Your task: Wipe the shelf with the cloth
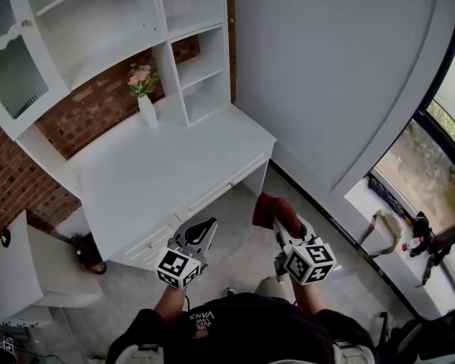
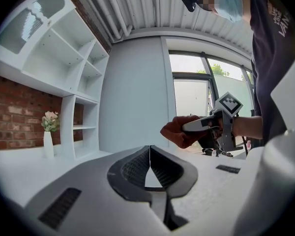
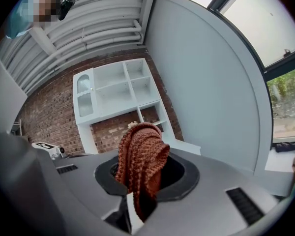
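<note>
Two grippers. Right gripper: jaws clamped on bunched rust-brown cloth, held well apart from the shelf. Left gripper: jaws closed together, empty. Hazards: loose bunch may slip under wiping pressure; vase beside the shelf could topple if swept.

grippers: two, the left gripper lower centre-left of the frame, the right gripper lower centre-right
marker cubes: two, one on each gripper
cloth: one, reddish-brown, lower centre
shelf: one white unit, upper left
glass door: one, far upper left
desk: one, left of centre
vase: one, upper left
flowers: one small bunch in the vase
</note>
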### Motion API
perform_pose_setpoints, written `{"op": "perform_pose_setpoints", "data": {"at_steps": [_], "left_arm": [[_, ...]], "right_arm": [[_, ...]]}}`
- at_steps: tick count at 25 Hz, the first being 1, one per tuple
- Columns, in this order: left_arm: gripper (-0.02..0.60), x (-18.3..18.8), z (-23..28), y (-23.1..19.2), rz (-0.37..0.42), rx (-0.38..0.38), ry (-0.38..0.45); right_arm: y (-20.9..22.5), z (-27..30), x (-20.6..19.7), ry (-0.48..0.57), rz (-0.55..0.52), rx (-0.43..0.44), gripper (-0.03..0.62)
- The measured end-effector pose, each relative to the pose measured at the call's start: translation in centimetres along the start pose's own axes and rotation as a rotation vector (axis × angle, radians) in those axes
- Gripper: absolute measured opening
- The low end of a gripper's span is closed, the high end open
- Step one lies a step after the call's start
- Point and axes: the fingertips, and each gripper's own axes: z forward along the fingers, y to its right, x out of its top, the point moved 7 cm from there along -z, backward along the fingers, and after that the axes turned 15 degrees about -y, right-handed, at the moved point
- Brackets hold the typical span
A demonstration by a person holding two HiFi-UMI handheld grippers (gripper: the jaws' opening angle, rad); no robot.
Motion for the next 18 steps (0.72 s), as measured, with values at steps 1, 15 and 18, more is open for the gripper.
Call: {"op": "perform_pose_setpoints", "data": {"at_steps": [1,15,18], "left_arm": [[0.009,0.0,0.3,-0.6,-0.004,0.002,0.000],[0.009,2.7,10.3,-7.7,-0.092,0.178,0.001],[0.009,4.8,13.8,-8.7,-0.098,0.215,0.014]], "right_arm": [[0.2,0.7,0.3,-0.001,-0.001,0.000,0.094],[8.5,13.4,7.8,-0.069,-0.066,0.157,0.094],[11.0,16.0,10.7,-0.083,-0.097,0.214,0.094]]}}
